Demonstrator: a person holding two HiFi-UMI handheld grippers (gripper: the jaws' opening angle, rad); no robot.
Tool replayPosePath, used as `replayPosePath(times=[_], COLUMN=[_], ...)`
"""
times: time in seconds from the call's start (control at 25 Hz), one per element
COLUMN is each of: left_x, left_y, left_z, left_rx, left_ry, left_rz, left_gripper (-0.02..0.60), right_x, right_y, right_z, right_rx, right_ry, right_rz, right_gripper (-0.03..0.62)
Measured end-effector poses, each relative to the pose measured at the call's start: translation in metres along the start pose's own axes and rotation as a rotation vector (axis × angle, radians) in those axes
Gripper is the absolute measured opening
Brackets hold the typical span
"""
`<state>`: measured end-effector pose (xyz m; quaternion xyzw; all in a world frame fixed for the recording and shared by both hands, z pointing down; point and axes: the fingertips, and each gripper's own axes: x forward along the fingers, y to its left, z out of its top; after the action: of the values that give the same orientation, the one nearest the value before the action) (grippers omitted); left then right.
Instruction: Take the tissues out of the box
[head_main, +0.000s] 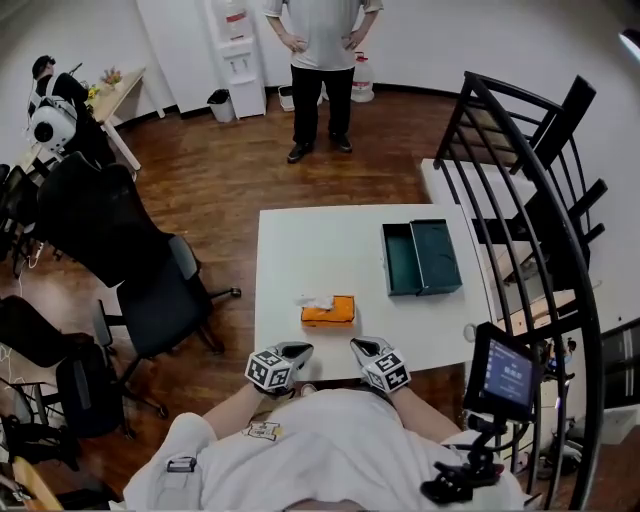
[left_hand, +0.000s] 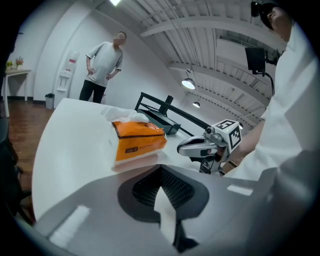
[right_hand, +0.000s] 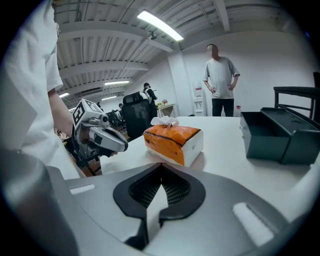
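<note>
It was an office: black swivel chairs stood on a wood floor beside a white table, with a water dispenser at the wall and a strip light overhead.

From my feed, the white table stands on a dark wood floor. Beyond its far edge I see a person standing before a white wall. A water dispenser and a bin are further left along that wall. Black office chairs crowd the table's left side, and a black metal rack rises on its right. Above the table, a strip light burns on the ribbed ceiling.
</note>
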<state>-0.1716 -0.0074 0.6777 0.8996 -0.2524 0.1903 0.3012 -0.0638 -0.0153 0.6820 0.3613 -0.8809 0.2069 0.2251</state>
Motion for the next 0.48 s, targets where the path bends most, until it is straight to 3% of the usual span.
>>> replayPosePath(times=[0.48], left_x=[0.0003], left_y=[-0.0045], left_z=[-0.0018], left_rx=[0.008], left_ry=[0.011], left_rz=[-0.011], left_gripper=[0.000], right_x=[0.0005], right_y=[0.0052], right_z=[0.0017], right_rx=[-0.018], right_ry=[0.003], right_rz=[0.008], right_gripper=[0.000])
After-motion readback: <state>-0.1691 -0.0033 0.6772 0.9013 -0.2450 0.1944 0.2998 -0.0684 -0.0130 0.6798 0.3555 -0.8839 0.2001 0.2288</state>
